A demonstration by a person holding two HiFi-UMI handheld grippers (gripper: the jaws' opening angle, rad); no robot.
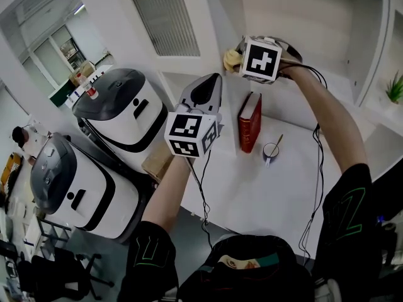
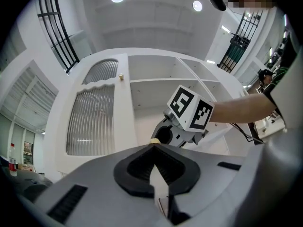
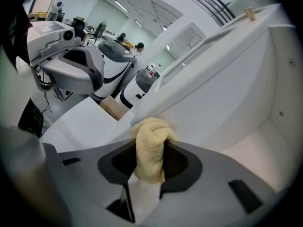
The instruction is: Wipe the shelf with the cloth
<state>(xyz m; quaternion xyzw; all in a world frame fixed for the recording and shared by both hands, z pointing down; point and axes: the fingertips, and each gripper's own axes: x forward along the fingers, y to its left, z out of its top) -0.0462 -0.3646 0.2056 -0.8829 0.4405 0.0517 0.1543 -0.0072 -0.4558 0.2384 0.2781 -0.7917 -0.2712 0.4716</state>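
Observation:
In the head view my right gripper (image 1: pixel 236 58) is raised into the white shelf unit (image 1: pixel 302 17) and is shut on a bunched yellow cloth (image 1: pixel 232 58). The right gripper view has the cloth (image 3: pixel 150 148) pinched between the jaws, its bulge sticking out past the tips over the shelf board (image 3: pixel 246 145). My left gripper (image 1: pixel 211 83) is held lower and to the left, jaws shut with nothing between them. In the left gripper view those jaws (image 2: pixel 152 146) point up at the right gripper (image 2: pixel 189 110), and a sliver of cloth (image 2: pixel 154 140) shows.
A red book (image 1: pixel 250 121) stands on the white counter (image 1: pixel 296 187) beside a cup (image 1: pixel 271 151) holding a stick. Two white-and-black machines (image 1: pixel 126 115) (image 1: pixel 72 187) and a cardboard box (image 1: pixel 157 162) sit at the left. A ribbed cabinet door (image 2: pixel 92 119) is left of the shelves. A plant (image 1: pixel 395 88) is far right.

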